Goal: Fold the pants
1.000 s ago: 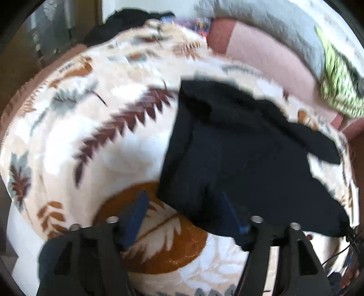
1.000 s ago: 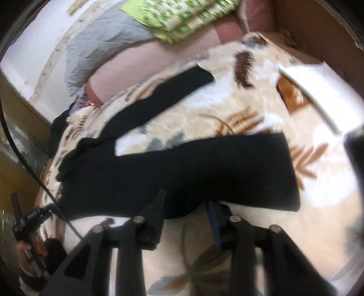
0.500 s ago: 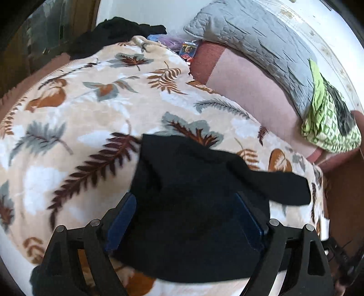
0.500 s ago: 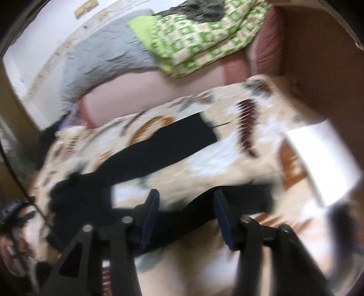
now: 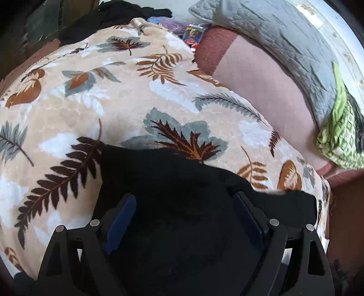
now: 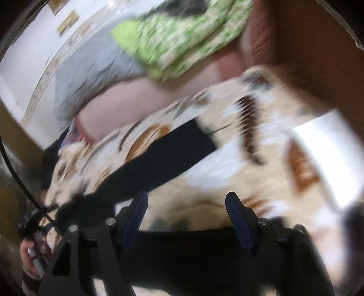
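Observation:
Black pants [image 5: 173,182] lie spread on a leaf-patterned blanket [image 5: 91,95]. In the left wrist view the waist end fills the lower middle, and my left gripper [image 5: 184,200] is open with its blue pads over the cloth. In the blurred right wrist view one leg [image 6: 159,159] runs up to the right and the other leg [image 6: 193,250] lies across the bottom. My right gripper [image 6: 186,202] is open above the near leg, holding nothing.
A grey quilted pillow [image 5: 273,38] and a green patterned cloth [image 5: 341,136] lie on a pink cushion [image 5: 261,86] at the back. A dark clothes pile [image 5: 127,13] sits at the far end. The left hand with its gripper [image 6: 34,236] shows at left.
Both grippers have opened wider and moved forward over the pants. The right view has swung upward and blurred; the near leg now sits lower in it.

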